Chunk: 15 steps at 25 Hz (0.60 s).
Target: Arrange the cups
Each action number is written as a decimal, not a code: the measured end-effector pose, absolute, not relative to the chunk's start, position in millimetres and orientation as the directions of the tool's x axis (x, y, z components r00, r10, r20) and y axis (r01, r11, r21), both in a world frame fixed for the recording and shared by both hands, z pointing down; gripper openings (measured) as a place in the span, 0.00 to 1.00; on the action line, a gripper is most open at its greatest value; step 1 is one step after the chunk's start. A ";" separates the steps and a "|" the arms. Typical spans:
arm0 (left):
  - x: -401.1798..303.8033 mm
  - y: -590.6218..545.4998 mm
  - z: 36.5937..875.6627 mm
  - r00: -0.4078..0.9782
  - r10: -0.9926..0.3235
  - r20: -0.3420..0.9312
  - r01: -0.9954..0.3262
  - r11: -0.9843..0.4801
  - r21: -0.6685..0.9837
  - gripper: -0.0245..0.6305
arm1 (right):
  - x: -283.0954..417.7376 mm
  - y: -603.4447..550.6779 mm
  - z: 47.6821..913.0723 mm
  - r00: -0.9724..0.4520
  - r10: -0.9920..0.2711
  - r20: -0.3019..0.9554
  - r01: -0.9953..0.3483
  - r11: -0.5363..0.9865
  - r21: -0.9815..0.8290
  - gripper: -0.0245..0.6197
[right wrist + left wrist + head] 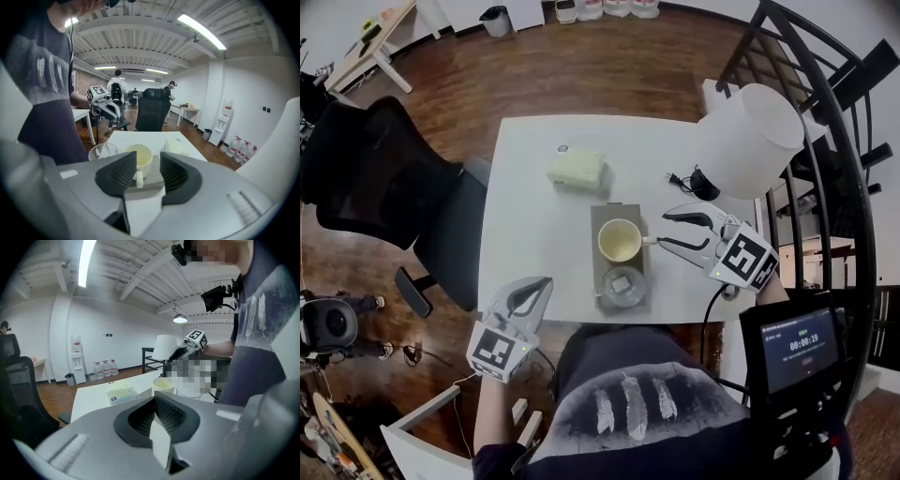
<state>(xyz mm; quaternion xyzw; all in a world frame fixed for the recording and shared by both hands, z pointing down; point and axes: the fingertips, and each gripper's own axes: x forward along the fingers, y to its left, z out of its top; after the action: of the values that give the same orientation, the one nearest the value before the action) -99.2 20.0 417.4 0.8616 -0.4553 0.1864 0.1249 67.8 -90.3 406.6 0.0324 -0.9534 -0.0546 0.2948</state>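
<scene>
White table (534,253): rectangular worktop, carrying five items

- Grey tray (614,211): lying right of the worktop's middle, with its long side running toward the near edge and ending close to it
- Pale yellow tissue pack (577,171): lying between the tray and the far edge, apart from the tray
- Small white object (563,148): lying just beyond the pack, near the far edge; too small to identify
- Lamp with white shade (748,141): standing by the right edge, toward the far right corner
- Black plug and cable (675,178): lying just left of the lamp's base

The lamp shade (748,141) hides the table's (534,187) far right corner; the right gripper (148,165) covers the glass cup's (102,151) base.
</scene>
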 end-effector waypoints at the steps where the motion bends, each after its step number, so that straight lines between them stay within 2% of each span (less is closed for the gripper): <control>1: -98.9 20.4 416.0 0.516 -0.739 0.433 -0.831 -0.555 0.044 0.06 | 69.2 -89.7 406.3 -0.824 -0.100 0.558 -0.034 0.991 0.126 0.29; 7: -96.2 31.1 412.7 0.527 -0.735 0.428 -0.827 -0.560 0.056 0.06 | 70.3 -80.6 398.2 -0.837 -0.121 0.534 -0.056 0.989 0.136 0.28; 11: -68.4 20.0 418.3 0.550 -0.709 0.441 -0.807 -0.588 0.060 0.06 | 105.0 -84.8 401.7 -0.826 -0.120 0.550 -0.055 0.989 0.134 0.21; 13: -35.7 6.5 420.1 0.570 -0.692 0.443 -0.789 -0.612 0.060 0.06 | 144.4 -91.6 406.3 -0.814 -0.124 0.567 -0.064 0.990 0.125 0.08; 15: -38.7 9.9 416.3 0.573 -0.691 0.442 -0.787 -0.615 0.058 0.06 | 144.6 -84.9 405.3 -0.819 -0.121 0.560 -0.075 0.992 0.104 0.04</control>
<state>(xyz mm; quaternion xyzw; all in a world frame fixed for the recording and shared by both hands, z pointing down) -38.7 9.9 416.3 0.8779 -0.4207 0.1918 0.1250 144.6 -84.9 405.3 0.0515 -0.9530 -0.0388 0.2961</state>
